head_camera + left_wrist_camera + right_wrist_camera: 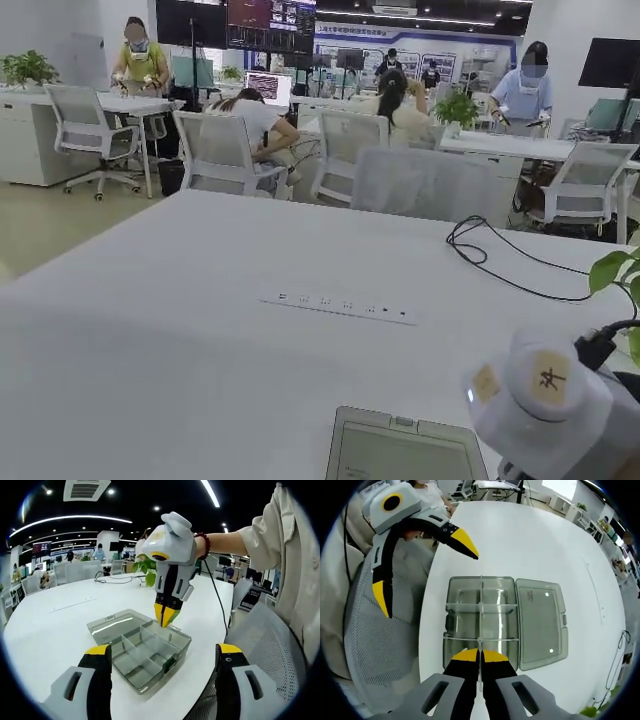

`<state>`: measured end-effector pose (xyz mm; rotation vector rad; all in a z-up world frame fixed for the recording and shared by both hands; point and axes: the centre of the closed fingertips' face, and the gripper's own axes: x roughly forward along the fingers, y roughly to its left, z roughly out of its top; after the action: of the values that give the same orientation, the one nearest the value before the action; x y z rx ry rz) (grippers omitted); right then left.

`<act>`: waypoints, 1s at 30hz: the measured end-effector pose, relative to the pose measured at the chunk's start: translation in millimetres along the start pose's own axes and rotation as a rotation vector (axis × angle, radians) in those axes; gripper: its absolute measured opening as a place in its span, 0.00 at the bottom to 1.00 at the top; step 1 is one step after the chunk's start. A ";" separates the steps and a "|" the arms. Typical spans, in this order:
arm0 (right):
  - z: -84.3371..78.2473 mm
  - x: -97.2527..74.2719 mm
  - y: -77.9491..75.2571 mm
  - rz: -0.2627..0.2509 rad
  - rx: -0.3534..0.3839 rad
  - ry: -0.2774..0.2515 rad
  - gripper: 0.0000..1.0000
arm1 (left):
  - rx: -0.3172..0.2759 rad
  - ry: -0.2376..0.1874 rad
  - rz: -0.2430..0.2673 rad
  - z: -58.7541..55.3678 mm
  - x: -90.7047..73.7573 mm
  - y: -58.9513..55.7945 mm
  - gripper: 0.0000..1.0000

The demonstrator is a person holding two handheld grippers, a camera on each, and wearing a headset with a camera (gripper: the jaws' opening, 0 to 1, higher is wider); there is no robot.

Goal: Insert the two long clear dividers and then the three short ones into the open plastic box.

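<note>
Evidently, a late divider is being seated in the open box.
Head view: a gripper (550, 400) hangs beside the box lid (400, 452) near the table (200, 330) edge. Left gripper view: the left gripper (163, 651), jaws spread wide, faces the box (183, 640), and the right gripper (166, 621) tips down into it. Right gripper view: its jaws are pressed together, seemingly pinching a clear divider (480, 630) among others already standing. Next, I judge, it should press straight down, then release.
</note>
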<state>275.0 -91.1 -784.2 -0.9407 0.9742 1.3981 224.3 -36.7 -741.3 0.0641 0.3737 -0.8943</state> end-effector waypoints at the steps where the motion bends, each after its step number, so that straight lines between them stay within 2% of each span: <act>1: -0.2 0.5 -0.4 0.000 -0.002 0.002 0.02 | 0.000 -0.001 0.001 0.2 0.0 0.3 0.87; 11: 0.6 8.6 0.1 0.020 -0.031 0.040 0.02 | -0.005 -0.002 0.005 0.5 -0.6 3.0 0.86; 19: 0.1 13.9 -0.7 0.072 -0.005 0.089 0.02 | -0.013 -0.008 0.004 1.6 -1.2 3.2 0.86; 30: -4.0 19.5 1.3 0.083 0.003 0.124 0.02 | -0.001 0.001 -0.003 0.1 -1.1 0.6 0.85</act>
<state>272.9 -88.2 -803.8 -1.0039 1.1184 1.4204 224.2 -35.6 -740.9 0.0635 0.3752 -0.8972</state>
